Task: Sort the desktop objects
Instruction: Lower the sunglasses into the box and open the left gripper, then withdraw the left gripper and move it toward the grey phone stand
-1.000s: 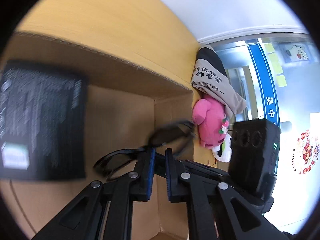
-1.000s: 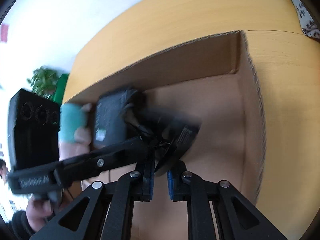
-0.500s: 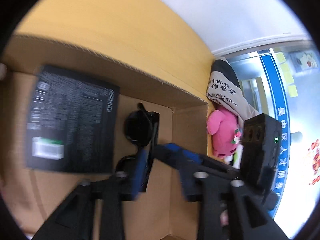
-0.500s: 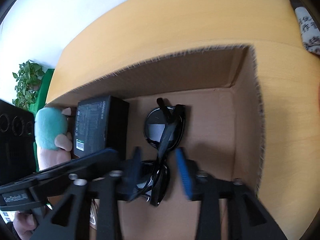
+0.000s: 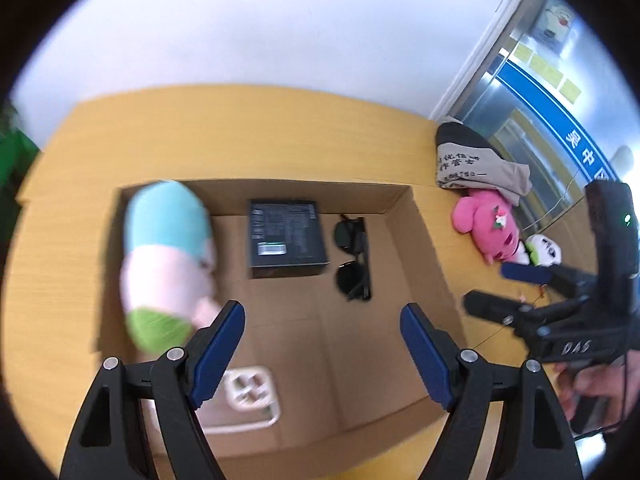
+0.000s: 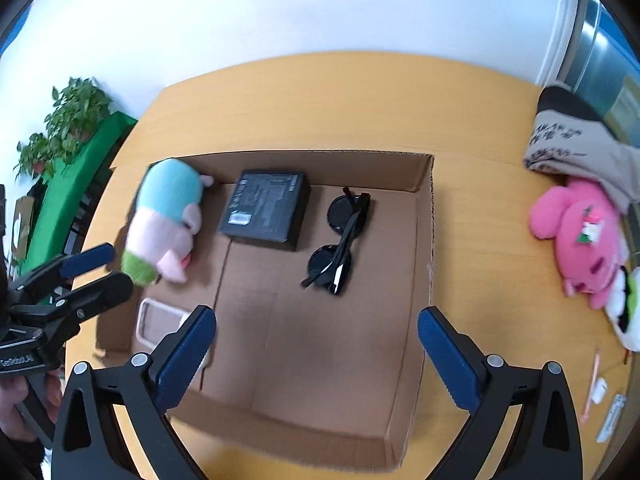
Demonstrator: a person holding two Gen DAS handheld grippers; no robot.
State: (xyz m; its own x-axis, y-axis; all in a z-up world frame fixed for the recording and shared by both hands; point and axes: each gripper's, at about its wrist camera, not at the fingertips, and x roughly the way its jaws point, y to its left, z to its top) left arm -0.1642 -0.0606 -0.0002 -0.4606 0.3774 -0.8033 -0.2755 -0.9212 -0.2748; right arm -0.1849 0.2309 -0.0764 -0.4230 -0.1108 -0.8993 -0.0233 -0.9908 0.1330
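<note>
Blue pads frame both my views, and nothing sits between them. My left gripper [image 5: 322, 322] has its jaws well apart and opening, empty, hanging above the cardboard box [image 5: 416, 216]. My right gripper [image 6: 316, 330] is opening too, wider, and it also holds and touches nothing.

The sunglasses [image 6: 340, 236] lie folded on the box floor near its far right corner, just beside the black box [image 6: 266, 210], which rests against the back wall. A pastel plush toy [image 6: 164, 216] leans in the far left corner, and a clear phone case [image 6: 158, 322] lies near the front left. Outside, on the wooden table [image 6: 480, 120], a pink plush [image 6: 576, 232] lies against a grey cloth bag [image 6: 568, 140].

The bag carries printed characters I cannot make out. The black box has fine white print and a pale sticker, too small to read. I can read "DAS" on the right gripper's body in the left view, and what looks like "GenRobot.AI" on the left gripper's body in the right view.

A second ago both sets of jaws were pinched on the sunglasses, deep in the box; now the glasses lie free and both grippers sit higher, seeing the whole box.
</note>
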